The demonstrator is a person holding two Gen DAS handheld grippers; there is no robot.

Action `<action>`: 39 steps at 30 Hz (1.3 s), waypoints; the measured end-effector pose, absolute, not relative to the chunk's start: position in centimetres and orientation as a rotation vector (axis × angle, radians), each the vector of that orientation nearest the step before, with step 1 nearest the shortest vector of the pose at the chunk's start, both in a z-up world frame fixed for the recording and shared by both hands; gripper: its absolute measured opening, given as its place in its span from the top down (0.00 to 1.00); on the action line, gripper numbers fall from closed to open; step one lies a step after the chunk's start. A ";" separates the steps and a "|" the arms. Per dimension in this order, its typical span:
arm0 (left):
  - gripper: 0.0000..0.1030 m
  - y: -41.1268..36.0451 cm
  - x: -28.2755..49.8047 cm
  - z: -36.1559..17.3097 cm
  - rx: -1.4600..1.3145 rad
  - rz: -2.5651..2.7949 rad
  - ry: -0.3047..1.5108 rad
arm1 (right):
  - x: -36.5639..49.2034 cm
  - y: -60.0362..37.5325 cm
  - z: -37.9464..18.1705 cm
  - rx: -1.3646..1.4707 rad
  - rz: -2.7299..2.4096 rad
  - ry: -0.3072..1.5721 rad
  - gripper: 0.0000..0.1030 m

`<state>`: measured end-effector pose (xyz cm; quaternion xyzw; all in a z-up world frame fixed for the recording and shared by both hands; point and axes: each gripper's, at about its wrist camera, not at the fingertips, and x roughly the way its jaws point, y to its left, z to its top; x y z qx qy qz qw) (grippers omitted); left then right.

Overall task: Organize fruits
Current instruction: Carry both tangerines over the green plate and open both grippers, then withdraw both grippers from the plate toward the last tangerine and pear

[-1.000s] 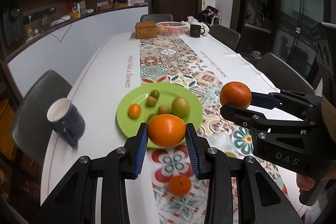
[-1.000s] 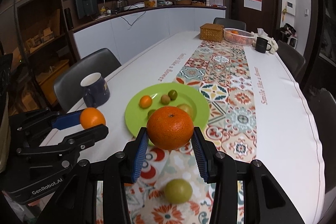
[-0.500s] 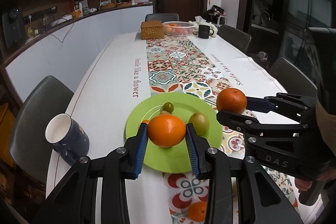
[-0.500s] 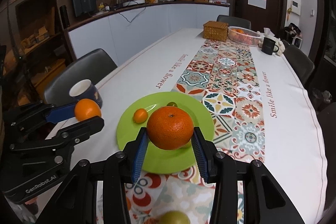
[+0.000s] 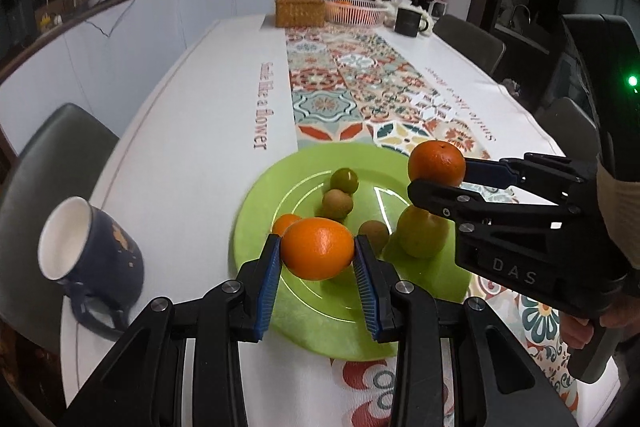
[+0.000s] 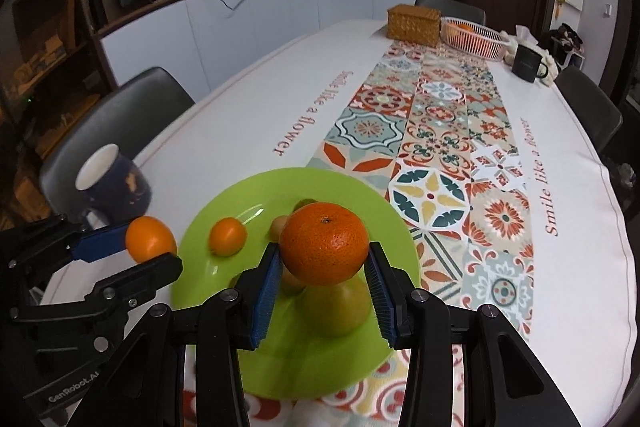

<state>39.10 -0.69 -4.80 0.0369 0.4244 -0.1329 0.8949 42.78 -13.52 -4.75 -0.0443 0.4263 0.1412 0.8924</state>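
Two oranges are up in the air over the green plate (image 5: 256, 227), one per gripper. The left gripper (image 5: 317, 281) has its blue ribbed pads clamped narrow on a smooth, glossy orange (image 5: 317, 248), held above the plate's near edge. The right gripper (image 6: 323, 293) squeezes a bigger, pebbly-skinned orange (image 6: 324, 243), stem dimple facing up, right above a large green fruit (image 6: 336, 309). Both point steeply down, which looks like a carry lined up for a drop onto the plate, where the sorted fruit sits.

On that plate: a small orange fruit (image 6: 227, 236), a little green one (image 5: 344, 180) and two brownish round ones (image 5: 337, 203), all loose and likely to roll if bumped. The plate is shiny and shallow, with faint ringed highlights.

Outward: a dark blue mug (image 5: 90, 259) with a white inside stands just beside the plate, and the patterned table runner (image 6: 436, 131) stretches down the white tablecloth.
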 end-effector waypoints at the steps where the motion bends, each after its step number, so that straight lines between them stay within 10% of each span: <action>1: 0.65 -0.8 39.3 -5.1 0.079 -0.276 0.889 | 43.0 -13.5 -5.1 -0.095 0.291 0.892 0.58; 39: 0.46 -0.6 30.1 1.1 0.098 -0.205 0.728 | 33.0 -16.8 -0.3 -0.028 0.273 0.746 0.48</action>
